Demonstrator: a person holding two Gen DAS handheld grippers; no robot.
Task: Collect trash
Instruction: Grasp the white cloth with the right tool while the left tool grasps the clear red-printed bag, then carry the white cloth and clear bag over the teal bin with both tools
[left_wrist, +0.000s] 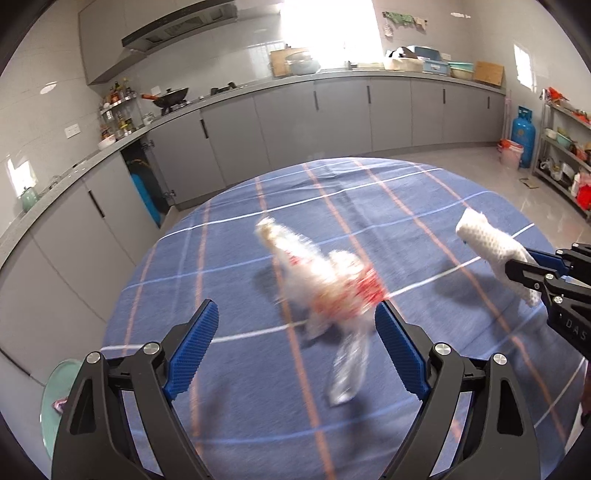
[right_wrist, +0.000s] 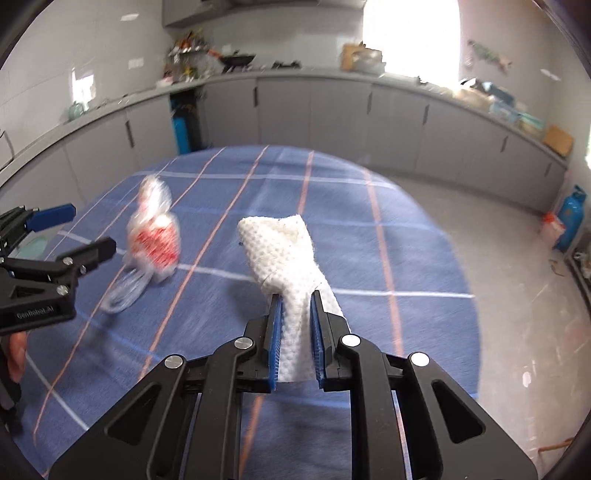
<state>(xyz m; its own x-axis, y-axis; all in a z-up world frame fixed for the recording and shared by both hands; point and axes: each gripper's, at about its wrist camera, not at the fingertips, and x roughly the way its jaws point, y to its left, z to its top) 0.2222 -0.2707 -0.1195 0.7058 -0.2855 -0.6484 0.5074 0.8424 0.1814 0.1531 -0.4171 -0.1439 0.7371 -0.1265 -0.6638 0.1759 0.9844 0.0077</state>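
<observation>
White dimpled paper towel (right_wrist: 286, 258) is clamped in the right gripper (right_wrist: 295, 328), raised over the blue plaid table (right_wrist: 406, 229). The crumpled clear-and-red plastic bag (left_wrist: 332, 284) lies on the table directly ahead of the open left gripper (left_wrist: 295, 332), the nearer one.

The left black gripper with blue ribbed pads (left_wrist: 295, 321) is held wide open, its 2 fingers spread apart and angled forward and slightly downward, with nothing clamped between them. The right black gripper with blue ribbed pads (right_wrist: 295, 299) is closed tightly on a crumpled white paper towel (right_wrist: 284, 254) (pinched near its lower half), and is raised, pointing forward. The 2 grippers are kept well apart, side by side.
</observation>
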